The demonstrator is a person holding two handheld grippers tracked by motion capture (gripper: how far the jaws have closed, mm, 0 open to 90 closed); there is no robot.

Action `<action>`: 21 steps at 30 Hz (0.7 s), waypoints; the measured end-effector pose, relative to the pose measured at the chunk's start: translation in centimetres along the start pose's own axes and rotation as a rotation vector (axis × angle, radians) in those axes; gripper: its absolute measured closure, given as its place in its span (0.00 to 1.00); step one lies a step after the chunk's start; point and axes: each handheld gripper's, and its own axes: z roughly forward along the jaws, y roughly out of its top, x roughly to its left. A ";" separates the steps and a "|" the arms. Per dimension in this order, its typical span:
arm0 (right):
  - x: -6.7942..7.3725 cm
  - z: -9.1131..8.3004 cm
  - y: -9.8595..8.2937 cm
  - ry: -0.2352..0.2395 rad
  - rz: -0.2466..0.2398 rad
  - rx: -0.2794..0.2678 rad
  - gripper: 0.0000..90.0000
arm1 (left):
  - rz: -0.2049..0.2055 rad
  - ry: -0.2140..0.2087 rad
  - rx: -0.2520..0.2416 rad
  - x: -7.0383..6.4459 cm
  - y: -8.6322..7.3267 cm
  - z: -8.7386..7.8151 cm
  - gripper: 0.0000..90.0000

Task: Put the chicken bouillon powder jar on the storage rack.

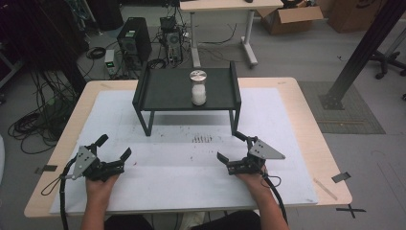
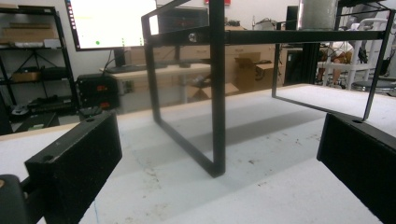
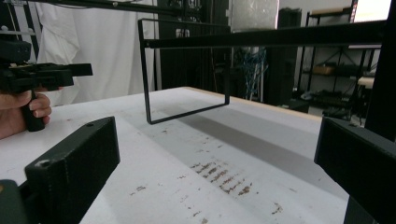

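Note:
A black metal stand (image 1: 167, 88) sits at the far middle of the table. On its top stands a clear jar (image 1: 198, 87) with a silver lid and white contents. My left gripper (image 1: 115, 146) rests open on the white mat at the near left, nothing between its jaws. My right gripper (image 1: 229, 146) is open at the near right, just in front of the stand's right front leg. In the left gripper view, the left gripper (image 2: 219, 140) faces the stand's leg (image 2: 217, 93), with the jar (image 2: 317, 14) above. In the right gripper view, the right gripper (image 3: 215, 144) looks under the stand (image 3: 261, 35).
A white mat (image 1: 182, 177) covers most of the wooden table (image 1: 311, 124), with dark stains (image 1: 203, 139) in front of the stand. On the floor beyond are computers (image 1: 134, 40), cables, a desk (image 1: 225, 5) and cardboard boxes. A black post (image 1: 364, 48) rises at the right.

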 end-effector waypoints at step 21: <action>0.2 -0.3 -0.1 -0.002 -0.025 -0.027 0.00 | -0.001 0.002 0.002 0.0 0.0 0.0 0.00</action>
